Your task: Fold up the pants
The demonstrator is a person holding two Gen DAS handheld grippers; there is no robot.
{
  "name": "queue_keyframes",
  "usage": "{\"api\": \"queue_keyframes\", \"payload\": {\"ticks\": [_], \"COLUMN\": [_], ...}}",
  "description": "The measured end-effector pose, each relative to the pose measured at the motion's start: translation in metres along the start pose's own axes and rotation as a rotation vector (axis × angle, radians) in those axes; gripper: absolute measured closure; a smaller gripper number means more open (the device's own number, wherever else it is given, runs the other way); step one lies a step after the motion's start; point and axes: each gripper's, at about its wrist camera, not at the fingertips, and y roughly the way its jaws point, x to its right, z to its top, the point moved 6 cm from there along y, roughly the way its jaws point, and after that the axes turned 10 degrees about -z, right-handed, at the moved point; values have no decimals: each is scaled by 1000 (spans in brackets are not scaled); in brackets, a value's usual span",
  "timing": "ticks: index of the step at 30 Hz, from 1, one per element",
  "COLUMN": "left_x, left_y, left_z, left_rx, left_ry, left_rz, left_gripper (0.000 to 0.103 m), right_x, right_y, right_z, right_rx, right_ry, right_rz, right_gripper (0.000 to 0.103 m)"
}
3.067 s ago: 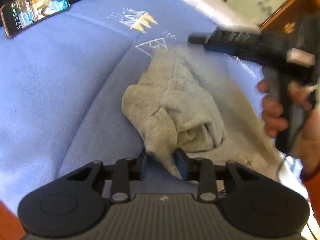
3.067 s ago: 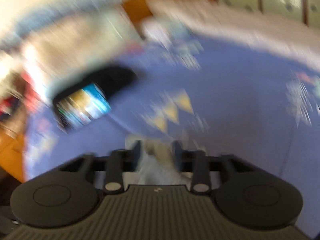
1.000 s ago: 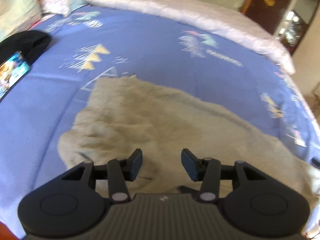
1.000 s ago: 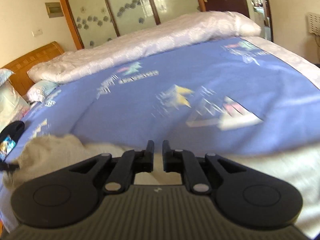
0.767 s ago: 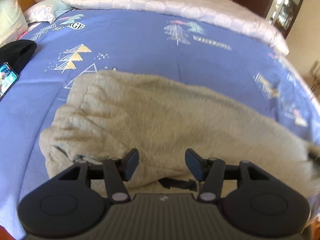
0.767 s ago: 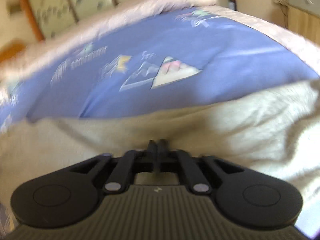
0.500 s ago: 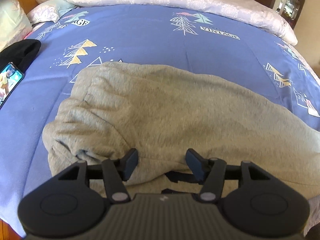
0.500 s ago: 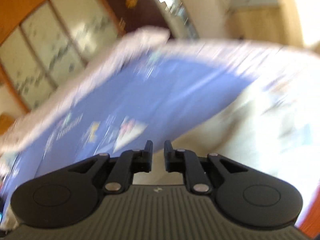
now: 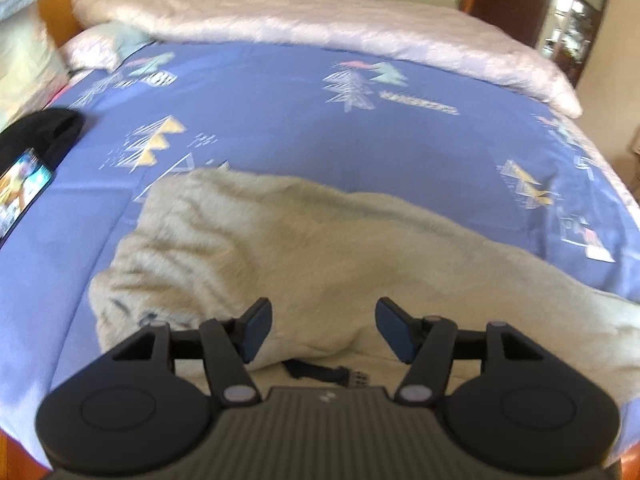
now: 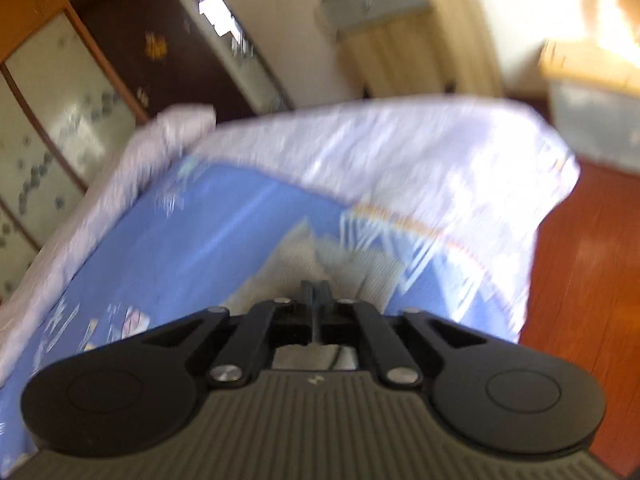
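Grey sweatpants [image 9: 304, 248] lie spread across the blue patterned bed cover [image 9: 280, 120], waistband bunched at the left, legs running off to the right. A dark drawstring [image 9: 324, 372] shows at the near edge. My left gripper [image 9: 322, 330] is open and empty, low over the near edge of the pants. In the blurred right wrist view, my right gripper [image 10: 314, 294] is shut on a fold of the grey pants [image 10: 296, 264] near the bed's corner.
A phone with a lit screen [image 9: 20, 192] and a black cloth [image 9: 44, 132] lie at the left edge of the bed. A white quilt [image 9: 320, 36] runs along the far side. The bed's corner and wooden floor [image 10: 592, 280] show to the right.
The left gripper has stayed open over the waistband area and drawn back slightly. The right gripper has closed on pants fabric and swung toward the bed's right corner.
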Motion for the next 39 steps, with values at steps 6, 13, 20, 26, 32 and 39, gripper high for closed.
{"api": "queue_keyframes", "payload": {"ticks": [6,13,20,26,32,39], "left_x": [27,35,18,14,9,-6], "left_y": [15,24,19,13,11,11], "left_z": [-8,-25,-27,-24,-26,-34], "left_rx": [-46,-95,-94,-80,-75,-94], "left_ry": [40,54,2,-46,-69,-101], "left_rz": [-66,-86,-93,-157,-184,-178], "left_gripper": [44,44,44,44,44,44], "right_x": [35,27,-9,-97,-213,-303], "right_y": [-13,4,-21,-84,-130,-139], "right_z": [-2,-9,-7,-12,-97,-229], "right_rx": [-15,-132,-67,-6,-121,-348], "right_ry": [158,171,52,-146,-415,-647], "right_rz": [53,57,88,328,587,723], "right_gripper": [59,57,86,86,85,82]}}
